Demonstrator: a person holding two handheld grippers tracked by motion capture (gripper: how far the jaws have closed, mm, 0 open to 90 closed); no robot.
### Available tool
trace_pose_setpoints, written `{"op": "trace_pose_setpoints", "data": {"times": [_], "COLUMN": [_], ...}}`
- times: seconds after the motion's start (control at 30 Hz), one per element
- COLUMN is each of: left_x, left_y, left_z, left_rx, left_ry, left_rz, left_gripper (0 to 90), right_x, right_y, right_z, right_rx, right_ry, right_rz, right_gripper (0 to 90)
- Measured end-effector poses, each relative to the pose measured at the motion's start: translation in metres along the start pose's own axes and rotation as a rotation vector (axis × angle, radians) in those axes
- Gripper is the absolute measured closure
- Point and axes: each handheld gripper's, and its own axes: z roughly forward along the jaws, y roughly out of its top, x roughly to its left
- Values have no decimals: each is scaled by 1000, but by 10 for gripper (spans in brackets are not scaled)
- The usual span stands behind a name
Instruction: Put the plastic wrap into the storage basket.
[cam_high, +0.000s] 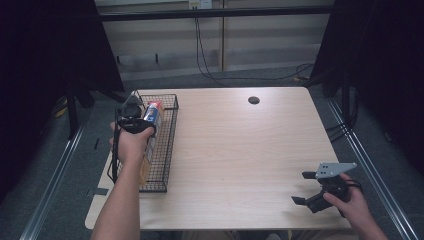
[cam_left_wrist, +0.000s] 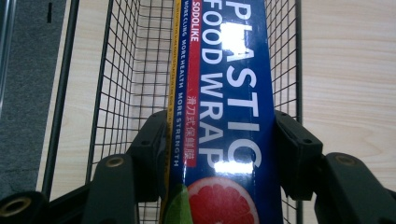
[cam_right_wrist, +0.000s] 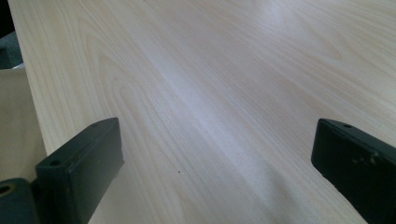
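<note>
Left tongs (cam_left_wrist: 219, 140) clamp food-wrap box (cam_left_wrist: 224, 93) — lengthwise along wire basket (cam_left_wrist: 116, 70).

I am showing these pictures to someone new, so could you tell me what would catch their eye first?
Most striking is the blue plastic food wrap box, clamped between the jaws of the left gripper over the black wire basket at the table's left edge. Next is the right gripper, open and holding nothing, at the near right corner of the pale wooden table.

My left black plastic two-jaw gripper (cam_high: 134, 112): brass-ringed screw holes, black cable. My right black gripper (cam_high: 320, 192): grey three-cornered plate, bare forearms.
</note>
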Motion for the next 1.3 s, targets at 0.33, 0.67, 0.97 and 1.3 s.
{"op": "trace_pose_setpoints", "data": {"times": [0.33, 0.67, 0.97, 1.3], "left_x": [6, 9, 11, 10], "left_y": [-4, -6, -9, -10], "left_z": [12, 19, 24, 27], "left_rx": [20, 27, 34, 46], "left_ry": [2, 11, 22, 36], "left_rz": [-11, -27, -33, -20], "left_gripper": [444, 443, 441, 430], "right_x": [0, 1, 1, 2], "right_y": [0, 0, -2, -2], "right_z": [0, 1, 0, 0], "right_rx": [2, 7, 10, 10], "right_ry": [0, 1, 2, 1], "right_rz": [0, 1, 2, -2], "right_gripper": [18, 19, 18, 18]}}
